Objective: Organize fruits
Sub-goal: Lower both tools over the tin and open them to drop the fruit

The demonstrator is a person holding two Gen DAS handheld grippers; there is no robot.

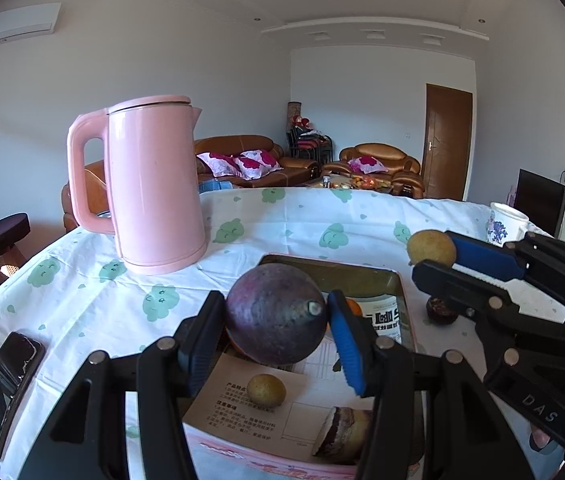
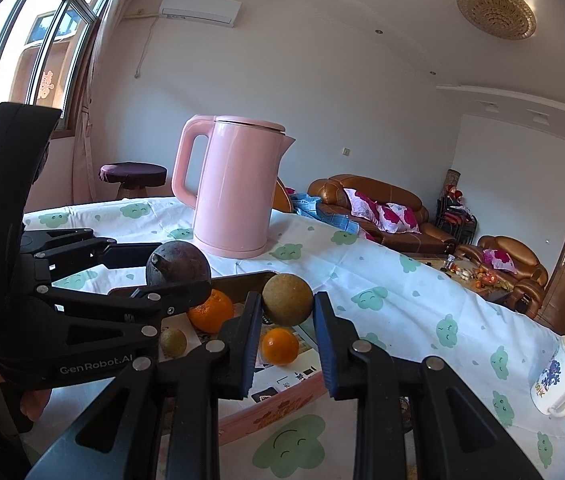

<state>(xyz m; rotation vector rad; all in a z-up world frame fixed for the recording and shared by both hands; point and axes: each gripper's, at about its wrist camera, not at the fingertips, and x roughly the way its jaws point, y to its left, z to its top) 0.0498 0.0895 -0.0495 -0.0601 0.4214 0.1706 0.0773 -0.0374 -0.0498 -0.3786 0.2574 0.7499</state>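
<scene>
Left gripper (image 1: 276, 330) clamped on purple fruit (image 1: 276, 314), above pink box (image 2: 278, 404). Right gripper (image 2: 287, 322) clamped on brown fruit (image 2: 287, 299), right of it. Oranges (image 2: 280, 346) lie in box; kettle (image 1: 156, 188) beyond.

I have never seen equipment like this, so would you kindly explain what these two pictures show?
There is no robot here: a person holds a pair of hand-operated tongs in each hand, with a wide-angle camera on each looking along the fingers. One picture is from the left tool, the other from the right.

The left tongs grip a dark purple fruit. The right tongs grip a smaller yellowish fruit.

Both hover over a pink-rimmed box on a table covered by a cloud-print cloth. The box holds two oranges and another small yellowish fruit. A pink kettle, a mug and a phone stand nearby.
</scene>
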